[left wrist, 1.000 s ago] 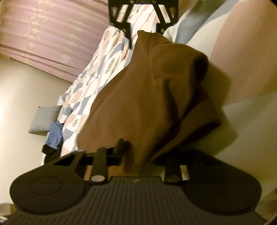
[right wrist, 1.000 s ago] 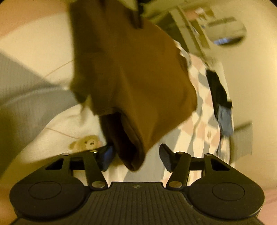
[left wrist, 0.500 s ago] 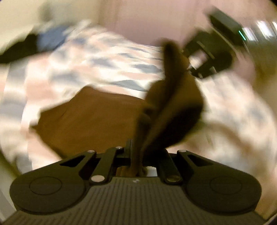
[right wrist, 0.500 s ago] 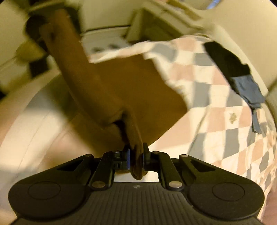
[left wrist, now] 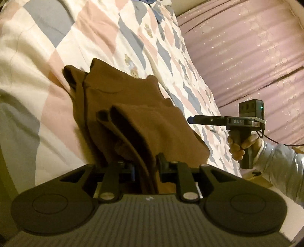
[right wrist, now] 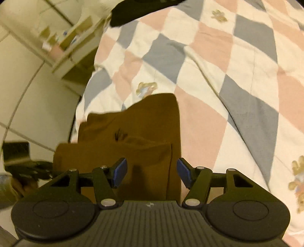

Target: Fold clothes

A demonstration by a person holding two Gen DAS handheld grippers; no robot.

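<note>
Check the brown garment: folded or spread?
Folded. The brown garment lies doubled on the quilt, a top layer's edge crossing it.

A bed [right wrist: 218, 62] is covered by a quilt [left wrist: 38, 62] checked in cream, pink and grey-blue diamonds, with small bear motifs. A brown garment [right wrist: 144, 129] is laid directly on the quilt, partly folded over itself. Dark clothing [right wrist: 125, 13] is seen at the far edge of the bed.

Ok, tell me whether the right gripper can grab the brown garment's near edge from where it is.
Probably yes: the right gripper is open, the brown garment lies directly below its fingers, nothing between.
</note>
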